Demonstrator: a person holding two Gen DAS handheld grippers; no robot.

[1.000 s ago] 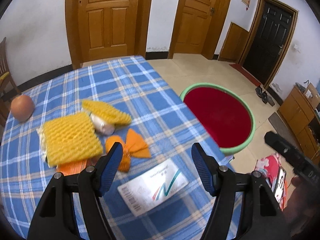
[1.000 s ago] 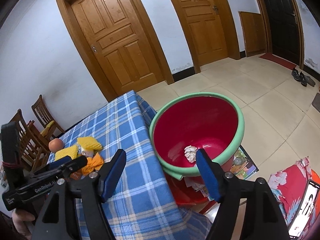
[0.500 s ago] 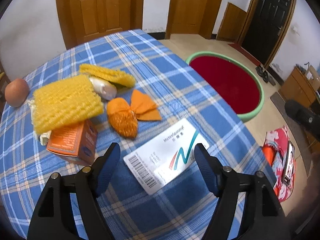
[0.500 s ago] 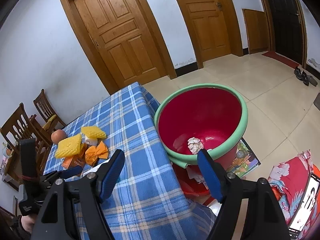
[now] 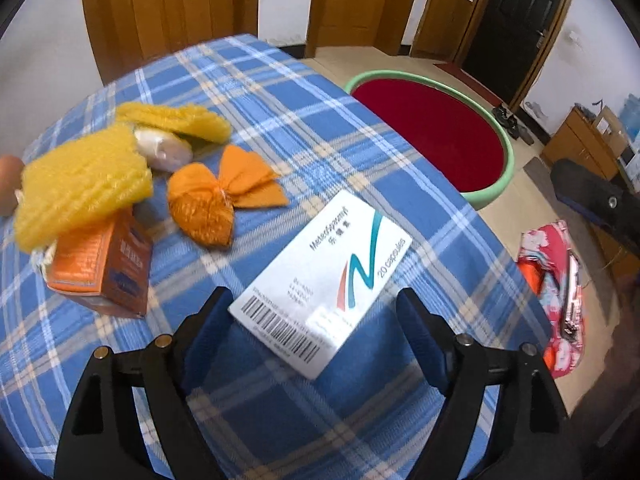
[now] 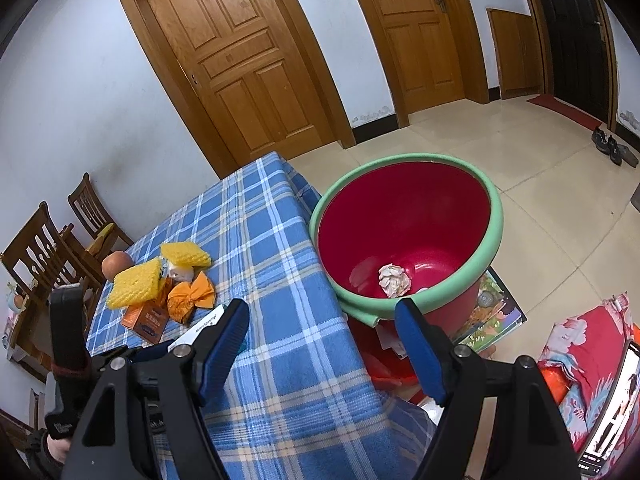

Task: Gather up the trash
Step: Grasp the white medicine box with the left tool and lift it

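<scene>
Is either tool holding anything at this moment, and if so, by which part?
Nothing is held. The left tool is open, its jaws just widened, with the white medicine box lying flat between them, ungripped. The right tool is open and empty.

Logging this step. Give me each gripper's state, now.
Left gripper: open, jaws have just been opening, astride the near end of the white medicine box, not gripping it.
Right gripper: open, empty.
</scene>
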